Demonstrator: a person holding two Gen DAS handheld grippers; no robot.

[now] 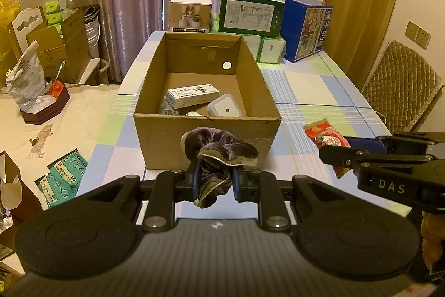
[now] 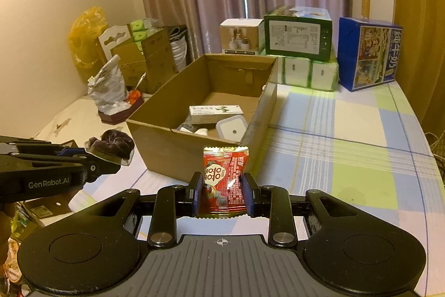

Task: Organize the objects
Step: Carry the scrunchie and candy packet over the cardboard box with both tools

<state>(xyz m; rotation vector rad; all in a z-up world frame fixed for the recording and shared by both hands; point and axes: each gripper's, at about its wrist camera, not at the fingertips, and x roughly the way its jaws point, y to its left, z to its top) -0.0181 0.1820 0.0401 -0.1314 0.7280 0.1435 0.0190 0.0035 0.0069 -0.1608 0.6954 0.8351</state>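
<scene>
The left gripper (image 1: 214, 180) is closed on a dark velvet scrunchie (image 1: 219, 152), whose bunched fabric bulges above and hangs below the blue pads. It is held in the air just short of the near wall of the open cardboard box (image 1: 207, 127), which stands on the table (image 1: 319, 85) with its checked cloth. The right gripper (image 2: 222, 195) is clamped on a red snack packet (image 2: 225, 180), gripped by its two side edges and held upright, also near the front of the box but off to its right side. In the left wrist view the right gripper reaches in from the right edge with the packet at its tip.

Inside the box lie a long white medicine carton (image 1: 192, 95), a white square case (image 1: 225, 109) and some smaller things beneath them that are too hidden to make out. Behind the box, at the far end of the table, stand a green carton (image 1: 250, 10), a blue carton (image 1: 306, 29) and a small white product box (image 1: 190, 14).
</scene>
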